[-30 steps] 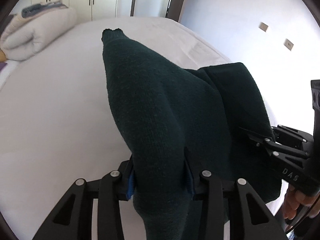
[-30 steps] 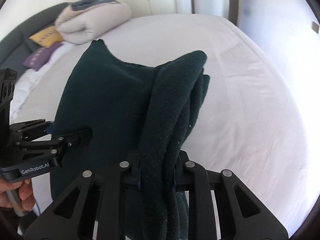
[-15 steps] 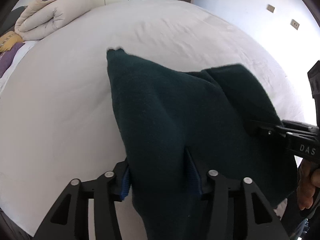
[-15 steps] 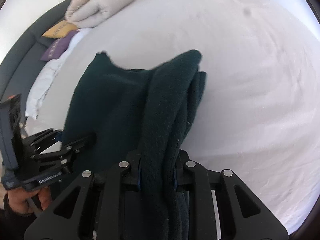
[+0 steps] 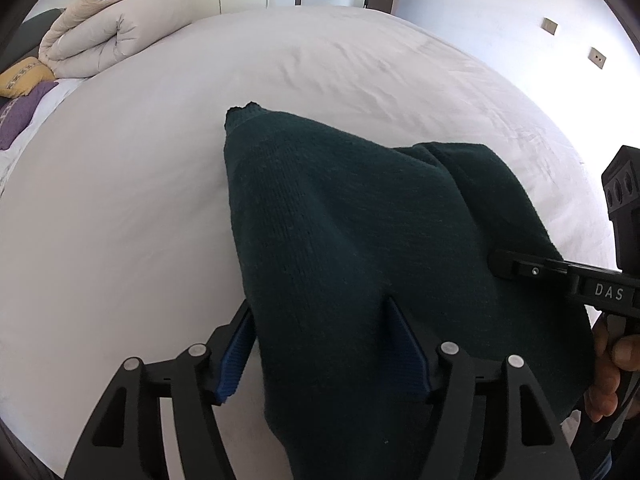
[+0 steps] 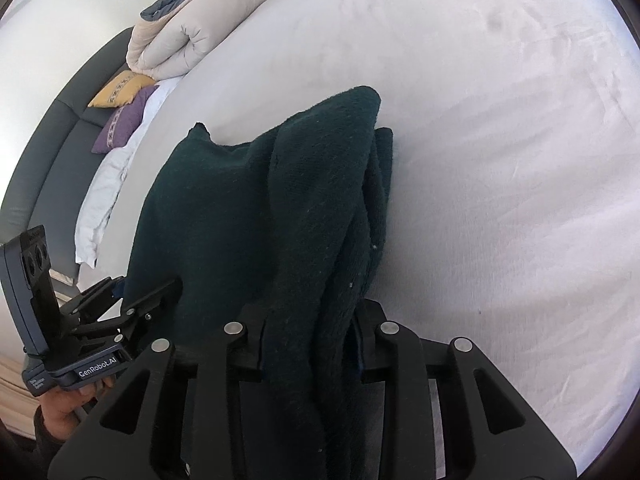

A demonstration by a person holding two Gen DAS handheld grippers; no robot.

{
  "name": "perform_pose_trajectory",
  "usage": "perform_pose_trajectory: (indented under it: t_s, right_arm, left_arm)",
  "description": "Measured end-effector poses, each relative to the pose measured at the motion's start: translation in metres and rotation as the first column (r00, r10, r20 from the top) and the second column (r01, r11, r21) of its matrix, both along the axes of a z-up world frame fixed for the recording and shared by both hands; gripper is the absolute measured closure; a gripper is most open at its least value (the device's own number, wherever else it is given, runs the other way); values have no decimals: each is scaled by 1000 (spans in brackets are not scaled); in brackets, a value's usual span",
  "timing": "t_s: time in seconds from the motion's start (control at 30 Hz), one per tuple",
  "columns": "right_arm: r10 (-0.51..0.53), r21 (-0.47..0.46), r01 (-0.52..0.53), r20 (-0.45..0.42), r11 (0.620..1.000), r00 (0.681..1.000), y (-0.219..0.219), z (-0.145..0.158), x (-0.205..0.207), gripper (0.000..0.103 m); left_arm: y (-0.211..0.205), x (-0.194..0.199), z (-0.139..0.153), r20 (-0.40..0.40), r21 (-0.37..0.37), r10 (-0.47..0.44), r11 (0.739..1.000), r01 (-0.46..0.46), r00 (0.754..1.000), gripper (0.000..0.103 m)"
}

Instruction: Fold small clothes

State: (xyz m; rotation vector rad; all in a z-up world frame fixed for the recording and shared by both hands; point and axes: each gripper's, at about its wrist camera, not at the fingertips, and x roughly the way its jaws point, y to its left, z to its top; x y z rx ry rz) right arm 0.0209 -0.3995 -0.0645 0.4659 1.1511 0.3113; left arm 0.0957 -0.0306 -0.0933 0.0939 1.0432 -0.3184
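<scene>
Starting at the left, a rolled duvet point(image 5: 116, 36) and cushions point(image 5: 24, 80) lie at the head of the bed point(image 5: 120, 208). Left tongs point(image 5: 316, 348) are clamped on one edge of the dark green knit garment point(image 5: 360, 220), which drapes over the white sheet, far end seemingly touching it. Right tongs point(image 6: 312, 340) are closed on a bunched, doubled edge. Judging by the layers, a fold is partly made; laying it flat and finishing remain.
</scene>
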Motion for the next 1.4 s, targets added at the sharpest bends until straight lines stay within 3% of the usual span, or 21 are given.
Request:
perform_pose_trajectory:
  t_s: [0.33, 0.4, 0.47, 0.6, 0.73, 0.87, 0.97, 1.0, 1.07, 1.17, 1.3, 1.4]
  right_arm:
    - [26, -20, -26, 26, 999, 999, 7, -6, 19, 76]
    - [13, -9, -12, 20, 1000, 1000, 3, 1, 17, 72]
    - [-51, -14, 52, 25, 999, 998, -3, 13, 8, 60]
    - [-170, 35, 167, 121, 985, 978, -28, 48, -18, 60]
    - [-113, 142, 93, 145, 986, 983, -26, 68, -7, 59]
    - [-44, 204, 17, 124, 979, 991, -11, 57, 13, 60]
    - [-37, 223, 30, 29, 974, 999, -2, 25, 45, 61]
    - [-51, 193, 51, -3, 980, 999, -2, 15, 53, 64]
    - [-59, 171, 59, -6, 983, 998, -6, -3, 64, 81]
    - [-99, 266, 100, -16, 959, 995, -26, -17, 71, 83]
    - [-164, 246, 162, -10, 956, 986, -50, -11, 62, 83]
    - [-122, 247, 103, 64, 964, 990, -44, 21, 33, 81]
  left_arm:
    - [17, 9, -11, -31, -85, 49, 995, -51, 998, 16]
    - [24, 8, -8, -48, -128, 58, 990, -64, 997, 17]
    - [31, 4, -3, -59, -156, 73, 984, -82, 996, 23]
    - [42, -7, 26, 0, -188, 123, 975, -121, 992, 30]
    - [31, 5, 48, 67, -205, 112, 974, -96, 991, 30]
    - [7, 33, 41, 52, -183, 76, 981, -66, 996, 30]
    - [-10, 55, 20, 17, -127, 67, 990, -64, 998, 30]
    - [-14, 57, 13, 0, -114, 62, 992, -62, 998, 30]
    - [-13, 62, 2, -14, -123, 67, 990, -68, 998, 25]
    - [-10, 68, -7, -19, -159, 75, 984, -77, 997, 19]
    - [-12, 75, -13, -30, -158, 71, 985, -75, 997, 14]
    - [-7, 72, -10, -22, -162, 74, 984, -77, 997, 13]
